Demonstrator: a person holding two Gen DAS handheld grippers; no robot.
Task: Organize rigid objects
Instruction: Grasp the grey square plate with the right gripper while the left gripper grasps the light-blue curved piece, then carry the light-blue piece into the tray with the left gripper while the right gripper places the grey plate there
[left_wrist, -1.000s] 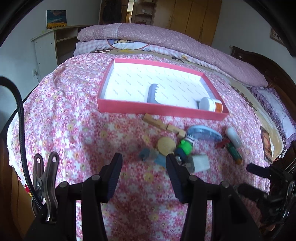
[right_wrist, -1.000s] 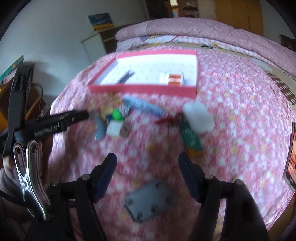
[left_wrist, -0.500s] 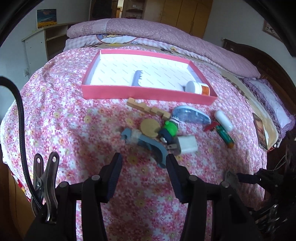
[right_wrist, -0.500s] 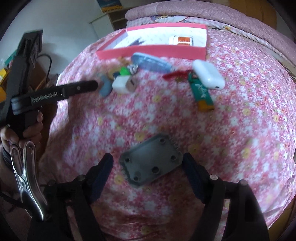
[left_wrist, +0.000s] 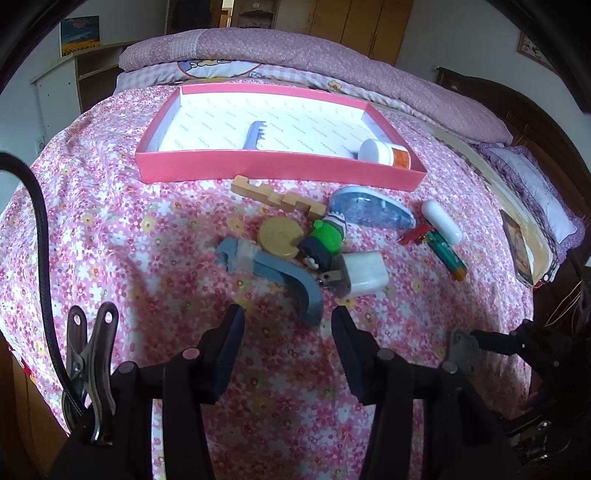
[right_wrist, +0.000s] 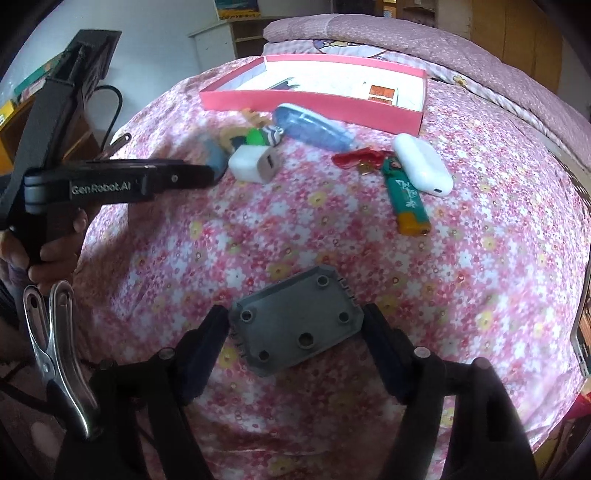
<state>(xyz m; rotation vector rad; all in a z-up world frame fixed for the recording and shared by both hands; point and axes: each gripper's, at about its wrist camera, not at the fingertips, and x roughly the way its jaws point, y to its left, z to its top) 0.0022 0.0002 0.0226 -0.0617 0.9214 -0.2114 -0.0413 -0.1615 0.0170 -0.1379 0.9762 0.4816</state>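
Note:
A grey rectangular plate (right_wrist: 295, 321) with round holes lies on the flowered bedspread. My right gripper (right_wrist: 293, 321) straddles it, one finger at each short end, and its jaws are closing; the pads do not visibly press. My left gripper (left_wrist: 286, 328) is open and holds nothing, just short of the tail of a grey hook-shaped piece (left_wrist: 273, 269). Behind the hook lie a wooden disc (left_wrist: 280, 236), a green figure (left_wrist: 325, 243) and a white charger (left_wrist: 365, 273). The pink tray (left_wrist: 280, 166) holds a grey comb-like part (left_wrist: 255, 134) and a white jar (left_wrist: 384, 153).
A wooden block chain (left_wrist: 277, 195), a blue oval case (left_wrist: 369, 210), a white earbud case (right_wrist: 423, 166), a green lighter (right_wrist: 406, 199) and a red scrap (right_wrist: 356, 158) lie loose in front of the tray. The bed's edge drops off at left and right.
My right gripper has sunk toward the grey plate, which lay ahead of its fingers and now sits between them. My left gripper has come lower and closer to the heap of objects.

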